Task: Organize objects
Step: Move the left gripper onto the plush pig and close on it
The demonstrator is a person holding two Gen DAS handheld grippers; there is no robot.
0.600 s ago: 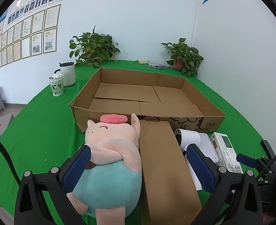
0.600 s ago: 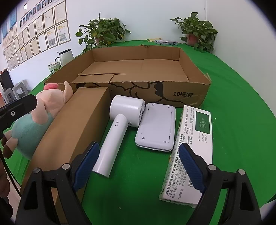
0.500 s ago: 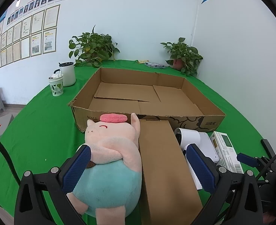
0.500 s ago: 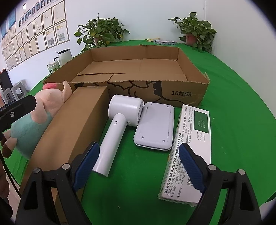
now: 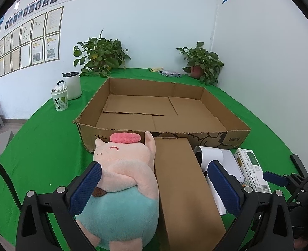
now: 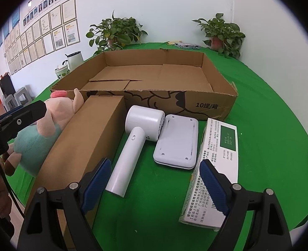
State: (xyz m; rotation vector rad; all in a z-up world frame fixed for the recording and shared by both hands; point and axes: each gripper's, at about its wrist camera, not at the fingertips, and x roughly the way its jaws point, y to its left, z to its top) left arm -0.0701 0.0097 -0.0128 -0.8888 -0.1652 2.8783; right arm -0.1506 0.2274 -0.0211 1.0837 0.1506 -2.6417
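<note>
While both claws gape empty, the fuzzy plush pig leans against a smooth oblong cardboard carton.

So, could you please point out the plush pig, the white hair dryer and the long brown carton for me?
plush pig [image 5: 120, 188], left wrist view, on its chest.
white hair dryer [image 6: 130, 150], right wrist view, on its handle.
long brown carton [image 6: 91, 138], right wrist view, on its top face.
</note>
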